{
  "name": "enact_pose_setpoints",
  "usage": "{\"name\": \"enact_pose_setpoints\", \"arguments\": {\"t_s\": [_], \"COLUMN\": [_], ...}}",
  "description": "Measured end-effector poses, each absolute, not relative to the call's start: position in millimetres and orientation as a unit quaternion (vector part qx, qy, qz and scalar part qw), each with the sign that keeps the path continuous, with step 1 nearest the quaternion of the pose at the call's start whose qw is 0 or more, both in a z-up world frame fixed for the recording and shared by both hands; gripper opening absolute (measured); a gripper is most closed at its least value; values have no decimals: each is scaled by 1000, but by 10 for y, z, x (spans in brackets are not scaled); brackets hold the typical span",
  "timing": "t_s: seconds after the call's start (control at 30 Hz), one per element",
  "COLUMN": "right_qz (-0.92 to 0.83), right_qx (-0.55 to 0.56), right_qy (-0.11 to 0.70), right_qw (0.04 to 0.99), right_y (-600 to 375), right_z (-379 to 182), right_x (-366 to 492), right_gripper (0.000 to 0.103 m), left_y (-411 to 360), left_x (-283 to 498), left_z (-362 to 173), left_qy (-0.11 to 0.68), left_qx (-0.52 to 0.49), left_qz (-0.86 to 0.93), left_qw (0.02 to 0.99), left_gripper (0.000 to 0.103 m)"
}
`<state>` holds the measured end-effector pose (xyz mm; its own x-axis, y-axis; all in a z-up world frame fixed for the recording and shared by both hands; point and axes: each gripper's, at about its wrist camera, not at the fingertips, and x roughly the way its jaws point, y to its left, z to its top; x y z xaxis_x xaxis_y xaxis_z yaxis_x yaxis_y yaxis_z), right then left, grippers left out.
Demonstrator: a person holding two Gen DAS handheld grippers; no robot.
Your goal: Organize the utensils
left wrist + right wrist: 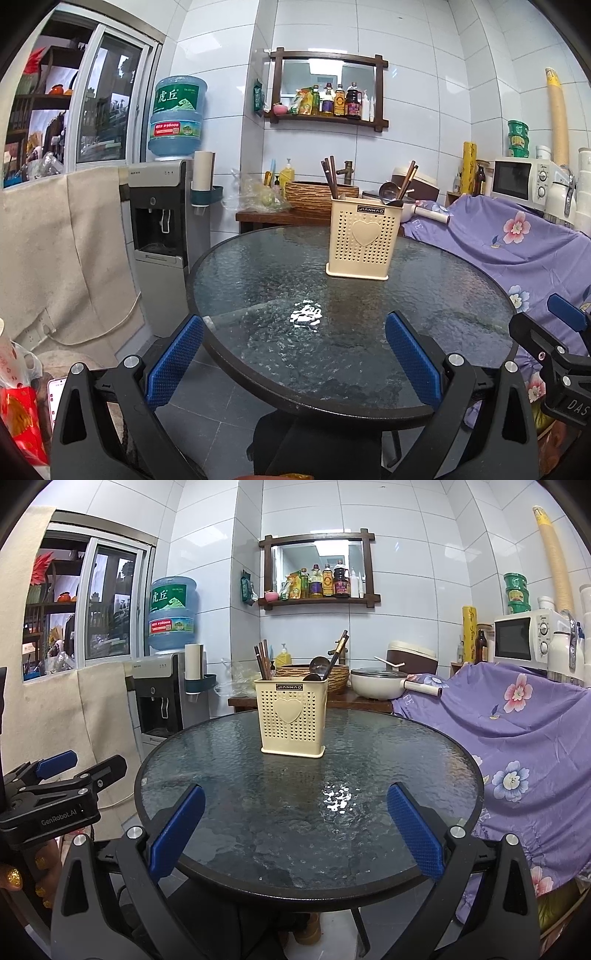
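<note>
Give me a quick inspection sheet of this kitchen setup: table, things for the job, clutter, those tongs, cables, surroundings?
Surface: round glass table, bare apart from the holder.
Job's things: cream utensil holder upright on the far half; chopsticks and a ladle stand inside.
Clutter: nothing seen on the table.
Tongs: left tongs and right tongs both open, empty, at the near edge.
Cables: a white cord hangs by the wall.
Surroundings: water dispenser, microwave, floral purple cloth, wall shelf of bottles.
</note>
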<state>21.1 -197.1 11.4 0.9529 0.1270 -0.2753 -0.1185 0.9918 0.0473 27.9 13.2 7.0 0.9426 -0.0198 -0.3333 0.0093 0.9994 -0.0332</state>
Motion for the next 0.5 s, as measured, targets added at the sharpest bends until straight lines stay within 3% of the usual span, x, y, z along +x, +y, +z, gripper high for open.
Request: {"name": "enact_pose_setpoints", "arguments": {"t_s": [0.5], "right_qz": [61], "right_qx": [14], "right_qy": [141], "right_qw": [988], "right_y": [-1969], "right_z": [95], "right_x": [215], "right_gripper": [97], "left_y": [124], "left_x": [263], "left_z": [94], "left_qy": [166], "left_qx": [-8], "left_qz": [-4], "left_qw": [986], "left_gripper": [97]}}
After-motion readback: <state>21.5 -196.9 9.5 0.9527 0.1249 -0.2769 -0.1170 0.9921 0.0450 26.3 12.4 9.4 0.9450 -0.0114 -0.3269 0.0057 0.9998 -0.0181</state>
